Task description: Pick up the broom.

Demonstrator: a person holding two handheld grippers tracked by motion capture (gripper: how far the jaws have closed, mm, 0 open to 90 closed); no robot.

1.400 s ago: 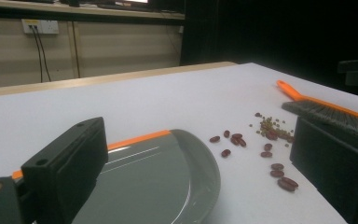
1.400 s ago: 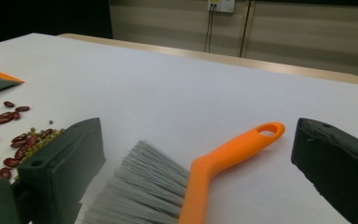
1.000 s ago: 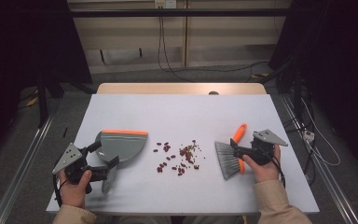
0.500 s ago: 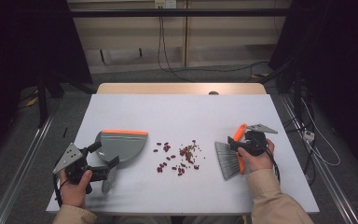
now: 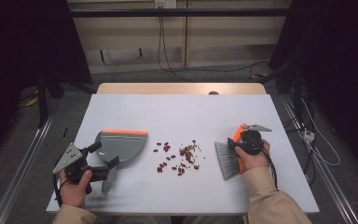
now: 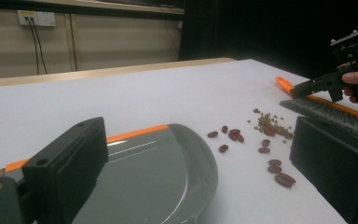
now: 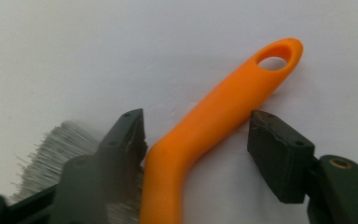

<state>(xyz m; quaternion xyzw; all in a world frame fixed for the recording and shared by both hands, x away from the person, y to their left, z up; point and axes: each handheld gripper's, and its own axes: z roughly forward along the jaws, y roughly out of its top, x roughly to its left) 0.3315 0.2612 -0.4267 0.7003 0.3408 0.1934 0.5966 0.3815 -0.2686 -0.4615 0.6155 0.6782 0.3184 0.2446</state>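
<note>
Beans (image 5: 179,158) btwn dustpan (image 5: 121,145) & brush (image 5: 228,158), maybe lentils.

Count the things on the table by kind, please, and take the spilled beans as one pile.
Dustpan: 1
Brush: 1
Pile of spilled beans: 1
Hand-held grippers: 2, the left gripper and the right gripper
Total: 5

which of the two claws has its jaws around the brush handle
The right claw: its open jaws straddle the orange brush handle. The left claw stands open over the grey dustpan instead.
</note>
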